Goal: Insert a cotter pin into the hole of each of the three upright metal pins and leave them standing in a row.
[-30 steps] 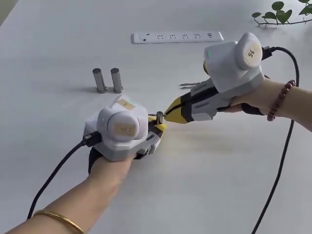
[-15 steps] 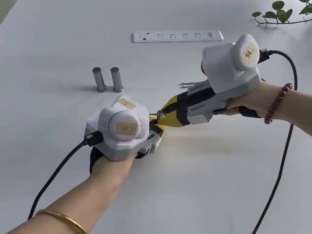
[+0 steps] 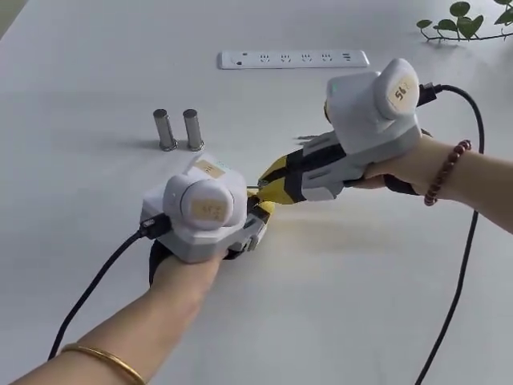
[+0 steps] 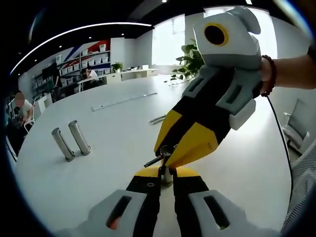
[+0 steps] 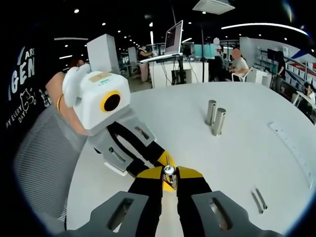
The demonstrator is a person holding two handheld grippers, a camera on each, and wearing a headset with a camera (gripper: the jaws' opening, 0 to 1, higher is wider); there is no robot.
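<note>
Evidently the left gripper [image 4: 166, 177] was clamped shut on one upright metal pin [image 5: 169, 170]; the right gripper [image 4: 170, 150] pinched a cotter pin [image 4: 154, 161] at its hole; a skewed push might bend the cotter or twist the pin loose; two other pins [image 3: 192, 130] stood well apart; spare cotter pins [image 5: 257, 200] lay near; bare table [image 3: 361, 281] surrounded everything.
</note>
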